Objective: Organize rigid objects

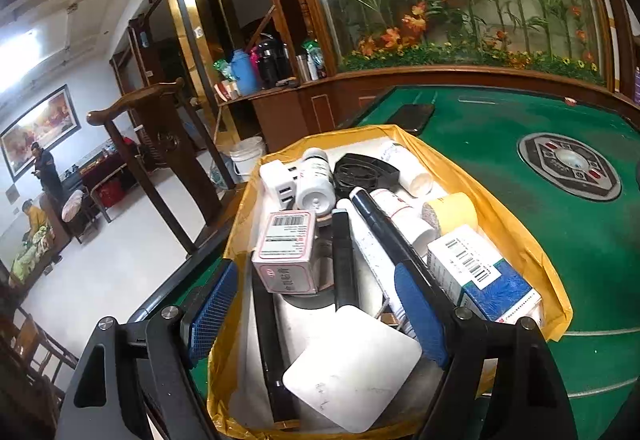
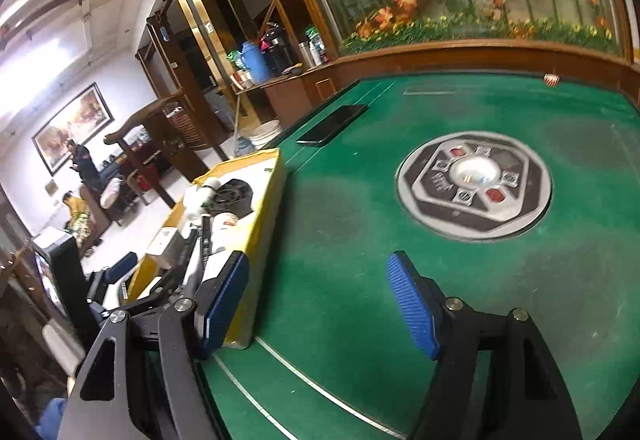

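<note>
Rigid objects [image 1: 344,240] lay piled in the yellow box [image 1: 516,240] beneath the left gripper [image 1: 320,320], its jaws apart. The right gripper [image 2: 320,304], parted and empty, hovered over bare green table [image 2: 360,240] beside it; sorting looked nearly finished.

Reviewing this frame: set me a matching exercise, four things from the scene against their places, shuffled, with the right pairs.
Things:
1. black phone
2. white bottle
3. round control panel
4. right gripper

Places:
A. centre of the green table
B. open over bare felt beside the box
C. inside the yellow box
D. flat on the table's far edge

Pairs: 1-D, 2-C, 3-A, 4-B
</note>
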Demonstrator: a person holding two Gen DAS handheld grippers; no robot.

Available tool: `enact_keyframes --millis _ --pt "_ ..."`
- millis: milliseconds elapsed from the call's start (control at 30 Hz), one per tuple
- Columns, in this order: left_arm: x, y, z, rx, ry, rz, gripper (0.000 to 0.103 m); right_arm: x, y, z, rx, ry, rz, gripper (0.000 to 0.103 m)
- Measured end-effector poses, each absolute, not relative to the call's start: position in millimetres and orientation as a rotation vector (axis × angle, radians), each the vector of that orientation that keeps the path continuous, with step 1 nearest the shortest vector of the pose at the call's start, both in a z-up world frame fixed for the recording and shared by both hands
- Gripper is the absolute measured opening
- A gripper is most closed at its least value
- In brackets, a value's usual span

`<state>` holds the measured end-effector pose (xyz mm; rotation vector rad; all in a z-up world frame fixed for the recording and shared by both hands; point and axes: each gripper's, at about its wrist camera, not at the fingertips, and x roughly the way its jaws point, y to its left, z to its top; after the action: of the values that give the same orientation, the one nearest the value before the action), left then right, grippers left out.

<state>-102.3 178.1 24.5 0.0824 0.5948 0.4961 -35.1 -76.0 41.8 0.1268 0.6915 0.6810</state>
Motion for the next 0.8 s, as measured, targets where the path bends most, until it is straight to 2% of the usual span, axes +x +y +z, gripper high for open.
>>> enact_keyframes --millis 267,467,800 --pt "-106.5 180.9 26.5 0.068 0.569 0.523 0.084 -40.8 -73.1 46.0 0.117 0.673 0.682 0.079" --pt "-111.4 183.7 28.1 0.048 0.541 0.542 0.084 -47.9 -64.9 45.7 0.043 0.640 0.662 0.080" --pt "-126.3 192.4 33.9 -0.040 0.518 0.491 0.095 -52.5 -47.3 40.4 -0.103 0.600 0.629 0.081"
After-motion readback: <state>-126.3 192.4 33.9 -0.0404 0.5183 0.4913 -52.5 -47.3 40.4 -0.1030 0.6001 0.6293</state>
